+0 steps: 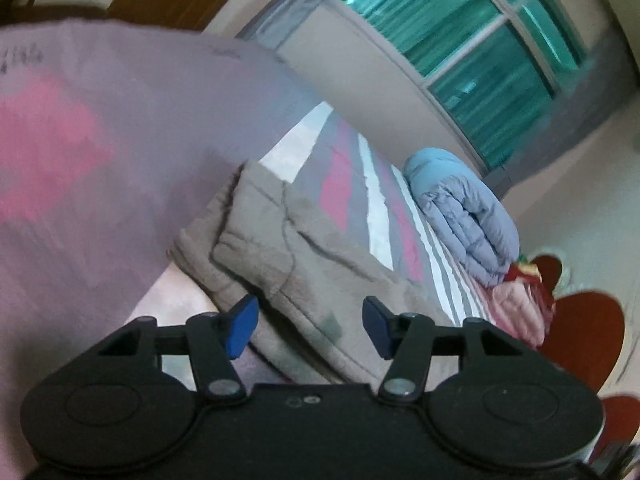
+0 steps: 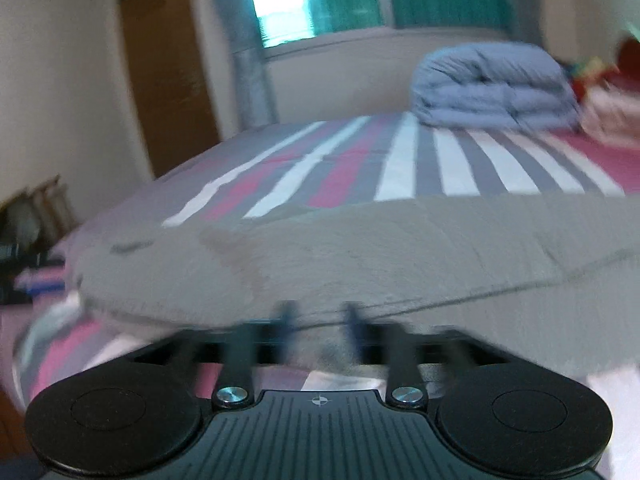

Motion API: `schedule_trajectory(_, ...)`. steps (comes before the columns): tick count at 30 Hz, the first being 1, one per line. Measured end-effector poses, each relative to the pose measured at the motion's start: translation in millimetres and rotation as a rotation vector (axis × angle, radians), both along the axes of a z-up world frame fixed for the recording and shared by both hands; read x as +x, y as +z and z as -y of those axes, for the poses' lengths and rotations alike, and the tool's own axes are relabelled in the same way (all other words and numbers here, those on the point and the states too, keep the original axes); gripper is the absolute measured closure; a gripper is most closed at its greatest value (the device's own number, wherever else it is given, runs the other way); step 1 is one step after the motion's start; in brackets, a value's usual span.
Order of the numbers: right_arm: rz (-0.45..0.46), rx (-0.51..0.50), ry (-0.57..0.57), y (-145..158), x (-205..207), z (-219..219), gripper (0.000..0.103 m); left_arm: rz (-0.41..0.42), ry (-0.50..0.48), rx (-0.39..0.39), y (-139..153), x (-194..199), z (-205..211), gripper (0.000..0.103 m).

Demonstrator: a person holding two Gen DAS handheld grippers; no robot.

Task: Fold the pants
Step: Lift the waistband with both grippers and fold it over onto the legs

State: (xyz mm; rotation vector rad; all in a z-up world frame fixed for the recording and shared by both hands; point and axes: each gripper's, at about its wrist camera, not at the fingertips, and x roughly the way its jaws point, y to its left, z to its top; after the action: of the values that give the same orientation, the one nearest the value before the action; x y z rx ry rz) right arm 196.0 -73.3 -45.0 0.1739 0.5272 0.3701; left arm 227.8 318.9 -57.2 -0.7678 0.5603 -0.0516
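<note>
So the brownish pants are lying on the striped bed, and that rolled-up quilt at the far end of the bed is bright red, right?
Not quite. The brownish pants do lie on the striped bed, but the rolled-up quilt at the far end is pale blue, not bright red. The right wrist view shows it most plainly, and the left wrist view shows the same blue.

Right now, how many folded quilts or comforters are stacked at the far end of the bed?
2 in view: a blue-grey quilt on the striped bed below the window, and a pink quilt right beside it toward the red headboard. More may be hidden behind them.
</note>
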Motion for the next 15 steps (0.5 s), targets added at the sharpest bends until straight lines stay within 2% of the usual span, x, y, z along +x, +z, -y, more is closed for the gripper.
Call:
schedule_trajectory(1,-0.012,0.039,-0.025,-0.5,2.3,5.3,0.029,-0.004,0.01,-0.023,-3.8,6.2,-3.1,0.058)
schedule_trajectory(3,-0.067,0.136,-0.04,-4.4,12.3,15.3,0.029,-0.007,0.03,-0.052,-13.3,6.2,-9.0,0.06)
schedule_trajectory(4,-0.095,0.178,-0.054,-6.7,17.6,19.5,0.032,-0.002,0.038,-0.065,-19.1,3.4,-10.7,0.064)
schedule_trajectory(5,-0.129,0.233,-0.065,-11.0,23.8,24.6,0.041,0.0,0.044,-0.08,-21.6,5.8,-13.0,0.065)
schedule_trajectory(7,-0.224,0.351,-0.087,-22.3,38.5,36.0,0.05,-0.004,0.05,-0.107,-25.1,5.8,-16.4,0.065)
schedule_trajectory(9,-0.289,0.427,-0.116,-34.1,50.9,42.5,0.051,-0.011,0.046,-0.117,-27.4,6.2,-18.9,0.066)
schedule_trajectory(11,-0.313,0.486,-0.143,-43.4,60.4,47.1,0.051,-0.03,0.045,-0.102,-29.0,11.3,-18.3,0.07)
schedule_trajectory(13,-0.335,0.54,-0.168,-49.4,69.9,51.5,0.051,-0.042,0.061,-0.081,-27.9,11.0,-19.4,0.083)
schedule_trajectory(15,-0.353,0.569,-0.176,-50.2,78.1,53.1,0.073,-0.034,0.061,-0.07,-26.0,11.5,-21.8,0.084)
